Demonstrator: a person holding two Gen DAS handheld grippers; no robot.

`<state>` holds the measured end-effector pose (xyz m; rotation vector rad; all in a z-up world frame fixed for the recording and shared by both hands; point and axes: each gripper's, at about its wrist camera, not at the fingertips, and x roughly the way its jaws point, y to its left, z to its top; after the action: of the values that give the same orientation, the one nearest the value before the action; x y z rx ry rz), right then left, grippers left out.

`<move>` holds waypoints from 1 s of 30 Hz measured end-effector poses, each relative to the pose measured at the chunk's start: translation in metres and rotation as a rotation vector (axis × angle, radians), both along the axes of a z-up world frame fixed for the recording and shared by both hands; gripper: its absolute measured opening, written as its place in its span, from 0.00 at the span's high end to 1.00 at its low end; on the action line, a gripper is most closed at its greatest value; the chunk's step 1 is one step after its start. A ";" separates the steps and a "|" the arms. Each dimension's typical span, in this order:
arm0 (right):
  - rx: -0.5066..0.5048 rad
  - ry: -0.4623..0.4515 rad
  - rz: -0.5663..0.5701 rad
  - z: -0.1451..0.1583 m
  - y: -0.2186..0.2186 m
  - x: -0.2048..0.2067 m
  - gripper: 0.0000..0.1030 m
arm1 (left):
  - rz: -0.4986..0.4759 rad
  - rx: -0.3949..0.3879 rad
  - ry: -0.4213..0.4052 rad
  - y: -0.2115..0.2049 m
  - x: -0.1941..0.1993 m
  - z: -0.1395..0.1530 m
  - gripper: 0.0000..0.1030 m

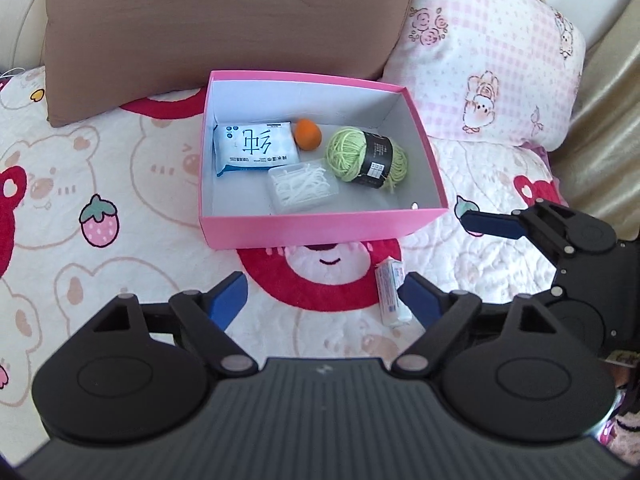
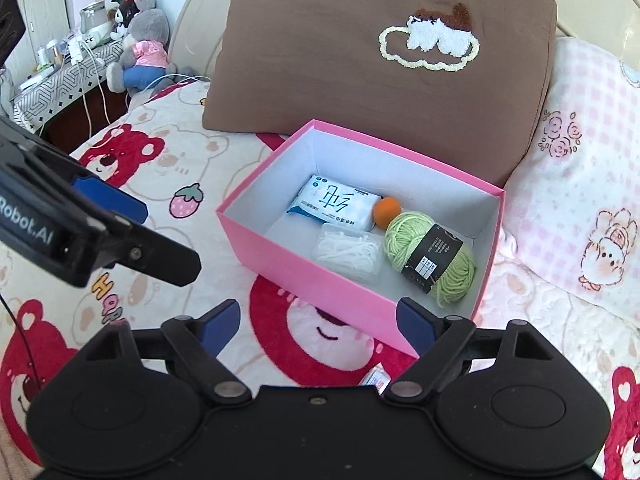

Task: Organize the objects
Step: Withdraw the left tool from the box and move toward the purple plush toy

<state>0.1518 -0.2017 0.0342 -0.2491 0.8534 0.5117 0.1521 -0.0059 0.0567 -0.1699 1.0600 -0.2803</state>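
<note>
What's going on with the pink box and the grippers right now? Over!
Left hand-held gripper open, empty. Right hand-held gripper open, empty. Pink box holds four things; small white packet outside on the blanket. Nothing blocking.

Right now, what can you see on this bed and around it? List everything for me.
box: one, pink outside, white inside, open, on the bedspread before the pillows
wipes pack: one, white and blue, in the box
orange egg-shaped thing: one, in the box beside the wipes pack
yarn ball: one, light green with a black label, in the box
clear case of white picks: one, in the box, near its front wall
small packet: one, white, on the bedspread outside the box
brown pillow: one, behind the box
pink checked pillow: one, beside the brown pillow
plush toys: several, grey and black, by the bedside
left tool: black with blue pads, open, empty
right tool: same, open, empty
</note>
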 end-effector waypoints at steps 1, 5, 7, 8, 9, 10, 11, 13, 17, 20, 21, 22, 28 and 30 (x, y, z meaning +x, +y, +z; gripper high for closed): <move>-0.006 -0.003 0.002 0.002 0.000 -0.003 0.13 | -0.002 0.002 -0.001 0.000 -0.002 0.002 0.14; -0.019 -0.010 0.005 0.006 0.000 -0.015 0.09 | -0.013 -0.014 -0.002 0.003 -0.009 0.005 0.06; -0.009 0.003 0.005 0.008 -0.001 -0.020 0.09 | -0.020 -0.013 0.010 0.003 -0.012 0.004 0.06; -0.004 0.012 0.005 0.008 -0.002 -0.023 0.09 | -0.020 -0.011 0.017 0.003 -0.014 0.003 0.05; -0.002 0.017 0.006 0.009 -0.002 -0.025 0.09 | -0.025 -0.011 0.022 0.003 -0.016 0.002 0.05; -0.004 0.019 0.008 0.009 -0.003 -0.028 0.09 | -0.029 -0.009 0.027 0.003 -0.018 0.001 0.05; -0.009 0.015 0.012 0.009 -0.002 -0.032 0.09 | -0.033 -0.005 0.029 0.003 -0.020 0.000 0.05; -0.027 0.008 0.020 0.010 -0.001 -0.038 0.09 | -0.047 0.009 0.033 0.001 -0.024 -0.002 0.04; -0.045 0.011 0.042 0.011 -0.002 -0.050 0.09 | -0.038 -0.001 0.044 0.003 -0.030 -0.001 0.04; -0.077 0.009 0.072 0.014 -0.004 -0.059 0.09 | -0.023 0.019 0.039 0.006 -0.033 0.003 0.04; -0.081 0.000 0.078 0.015 -0.006 -0.062 0.09 | -0.023 0.031 0.035 0.006 -0.035 0.004 0.04; -0.085 -0.006 0.086 0.017 -0.008 -0.065 0.09 | -0.024 0.040 0.034 0.006 -0.037 0.006 0.04; -0.113 -0.002 0.122 0.018 -0.018 -0.080 0.09 | -0.053 0.041 0.036 0.004 -0.052 0.012 0.04; -0.127 0.006 0.135 0.017 -0.021 -0.086 0.09 | -0.058 0.042 0.036 0.001 -0.058 0.012 0.04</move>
<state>0.0662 -0.2226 0.0512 -0.4241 0.8799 0.5852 0.0938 -0.0049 0.0692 -0.1067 1.1064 -0.3081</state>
